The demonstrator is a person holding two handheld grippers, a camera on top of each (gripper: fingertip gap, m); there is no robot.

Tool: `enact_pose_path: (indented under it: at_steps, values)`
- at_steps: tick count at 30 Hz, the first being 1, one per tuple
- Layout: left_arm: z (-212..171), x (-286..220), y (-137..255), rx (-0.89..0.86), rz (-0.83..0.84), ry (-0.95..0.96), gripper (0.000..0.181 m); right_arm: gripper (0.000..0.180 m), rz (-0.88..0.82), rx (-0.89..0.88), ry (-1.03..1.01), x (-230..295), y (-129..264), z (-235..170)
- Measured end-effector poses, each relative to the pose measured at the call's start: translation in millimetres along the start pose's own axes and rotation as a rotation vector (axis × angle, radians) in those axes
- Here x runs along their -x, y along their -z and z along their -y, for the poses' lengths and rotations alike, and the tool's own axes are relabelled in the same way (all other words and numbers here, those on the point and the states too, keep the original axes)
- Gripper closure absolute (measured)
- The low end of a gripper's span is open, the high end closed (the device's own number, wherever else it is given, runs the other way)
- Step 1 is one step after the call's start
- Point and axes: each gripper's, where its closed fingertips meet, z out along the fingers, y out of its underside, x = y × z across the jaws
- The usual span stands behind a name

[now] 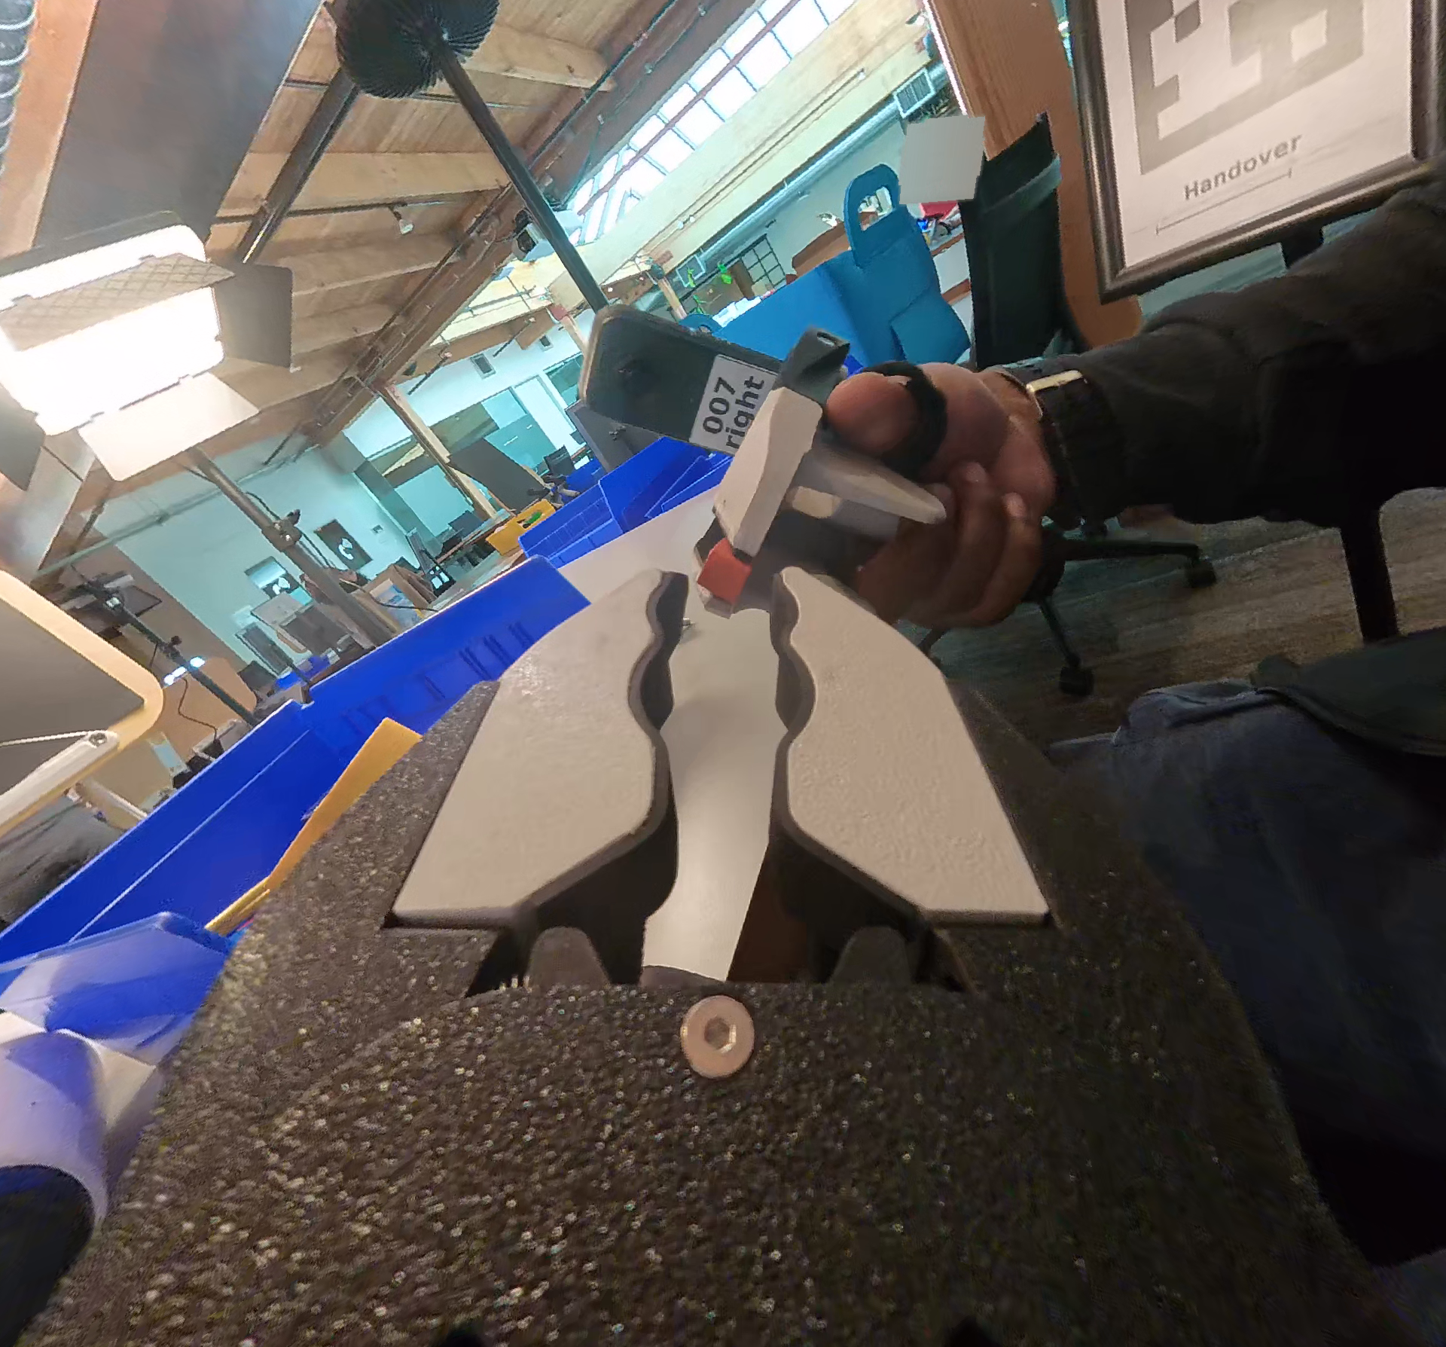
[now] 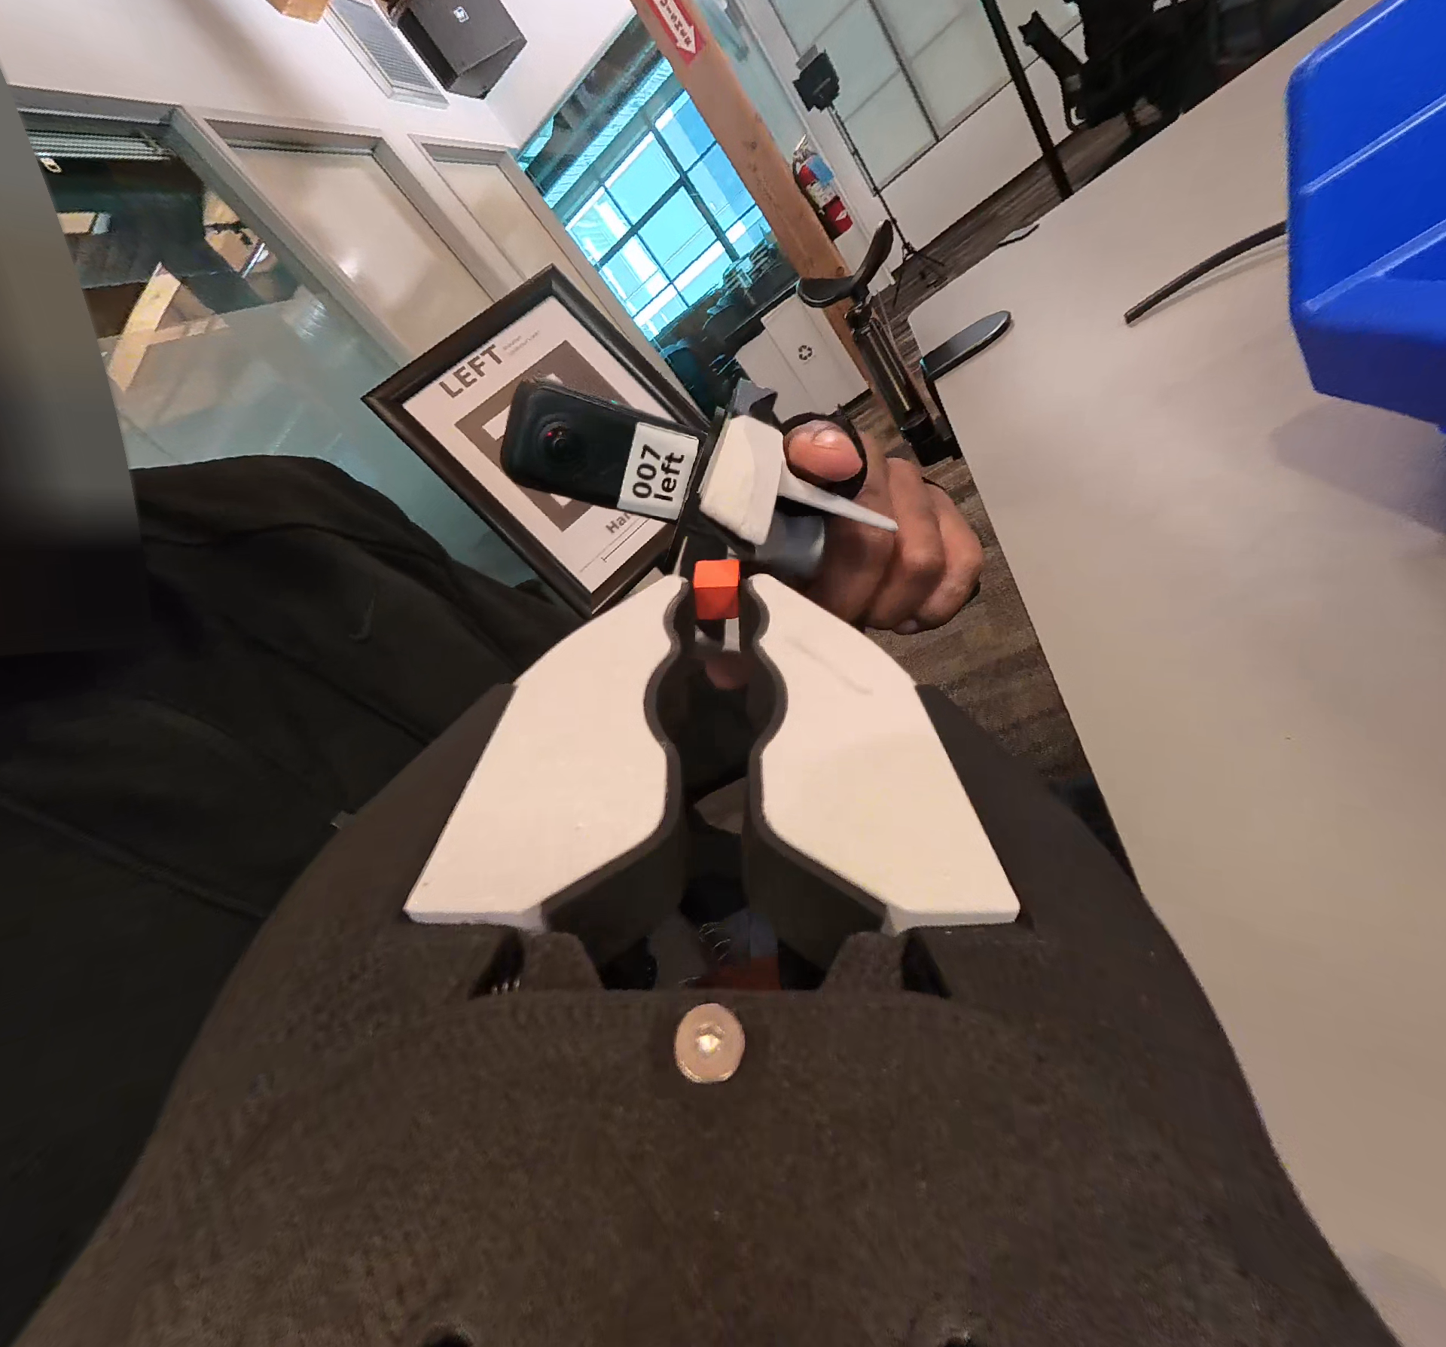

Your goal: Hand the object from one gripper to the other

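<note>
**Orange cube pinched in the right gripper, left gripper open around it**

My right gripper has its two pale grey fingers closed on the small orange plastic cube, pinching it at the very tips. The cube rests on nothing. In the right wrist view it shows off the long edge of the white tabletop, on the carpet side.

My left gripper meets it head-on with its fingers spread. In the left wrist view the cube sits just beyond them, in line with the gap. I see space on both sides, so the left has no grip on it.

The right hand behind the cube wraps the right gripper's handle, and the left hand does the same on the other tool.

A dark-framed white sign with a black square marker stands behind the left gripper. A blue plastic bin sits towards the tabletop's far edge, with a thin black cable lying beside it. In the left wrist view a row of blue plastic bins runs along the tabletop's left side.
</note>
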Motion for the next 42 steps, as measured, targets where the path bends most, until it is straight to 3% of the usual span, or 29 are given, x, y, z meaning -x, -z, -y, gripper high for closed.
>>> enact_pose_path:
  at_steps: [10, 14, 18, 24, 36, 42]
  values:
    - [-9, 1, -3, 0.046, 0.008, -0.007, 0.168, 0.170, -0.039, -0.014, 0.008, -9, 0, 0]
    - [-15, 16, -3, 0.064, 0.083, 0.051, 0.169, 0.156, -0.194, -0.078, 0.087, -26, 9, 13]
    - [-12, 32, -1, 0.058, 0.191, 0.052, 0.169, 0.155, -0.399, -0.138, 0.242, -32, 18, 30]
    - [-14, 51, 3, 0.134, 0.414, -0.159, 0.169, 0.154, -0.599, -0.067, 0.369, -32, 15, 31]
    - [-10, 39, -8, 0.196, 0.456, -0.433, 0.169, 0.164, -0.633, -0.071, 0.416, -22, 5, 32]
    - [-15, 35, -9, 0.178, 0.387, -0.347, 0.169, 0.169, -0.656, -0.027, 0.513, -26, 9, 29]
